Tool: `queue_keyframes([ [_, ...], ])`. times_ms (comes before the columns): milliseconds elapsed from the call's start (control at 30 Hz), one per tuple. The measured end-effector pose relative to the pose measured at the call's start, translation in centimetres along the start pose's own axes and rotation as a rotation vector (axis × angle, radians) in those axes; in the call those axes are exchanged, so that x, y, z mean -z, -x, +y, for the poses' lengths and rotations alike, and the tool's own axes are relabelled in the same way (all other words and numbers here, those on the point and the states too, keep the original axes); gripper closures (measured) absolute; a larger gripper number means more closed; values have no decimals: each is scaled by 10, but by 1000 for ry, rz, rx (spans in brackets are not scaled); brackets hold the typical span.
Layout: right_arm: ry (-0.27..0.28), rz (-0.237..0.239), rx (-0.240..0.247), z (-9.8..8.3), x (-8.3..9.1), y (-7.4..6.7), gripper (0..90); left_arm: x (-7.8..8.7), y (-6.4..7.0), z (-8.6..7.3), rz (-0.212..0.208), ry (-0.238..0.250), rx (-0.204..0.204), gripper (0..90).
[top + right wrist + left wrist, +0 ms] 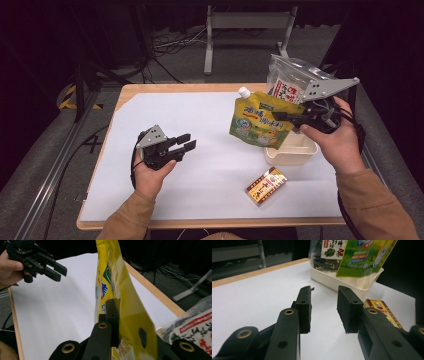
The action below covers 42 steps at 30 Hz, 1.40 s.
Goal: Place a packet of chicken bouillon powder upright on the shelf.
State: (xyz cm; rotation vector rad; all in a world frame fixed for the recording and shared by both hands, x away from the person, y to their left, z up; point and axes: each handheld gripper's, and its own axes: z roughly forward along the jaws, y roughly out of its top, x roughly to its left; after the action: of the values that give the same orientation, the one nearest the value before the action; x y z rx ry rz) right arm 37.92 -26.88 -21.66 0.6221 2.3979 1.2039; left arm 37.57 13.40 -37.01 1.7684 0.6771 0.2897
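Here, one pouch point(260, 121), one tray point(291, 154), one box point(266, 185)

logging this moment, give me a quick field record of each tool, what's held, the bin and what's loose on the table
right tool: shut on yellow-green spout pouch, held above the table
left tool: open, nothing between its jaws
cream bin: holds clear seaweed bag, standing up
loose on white sheet: red and yellow box, lying flat

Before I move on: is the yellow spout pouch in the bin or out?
Out: the right gripper holds the yellow spout pouch in the air, above the cream bin.
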Motion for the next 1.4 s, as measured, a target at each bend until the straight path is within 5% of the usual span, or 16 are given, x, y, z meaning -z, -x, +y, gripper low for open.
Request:
queue_keyframes([
  [600,-38,-57,16,-2,21,31,898,7,-13,-3,29,-16,21,608],
  [1400,-122,-109,4,-22,41,50,898,3,-11,-4,10,-33,27,604],
])
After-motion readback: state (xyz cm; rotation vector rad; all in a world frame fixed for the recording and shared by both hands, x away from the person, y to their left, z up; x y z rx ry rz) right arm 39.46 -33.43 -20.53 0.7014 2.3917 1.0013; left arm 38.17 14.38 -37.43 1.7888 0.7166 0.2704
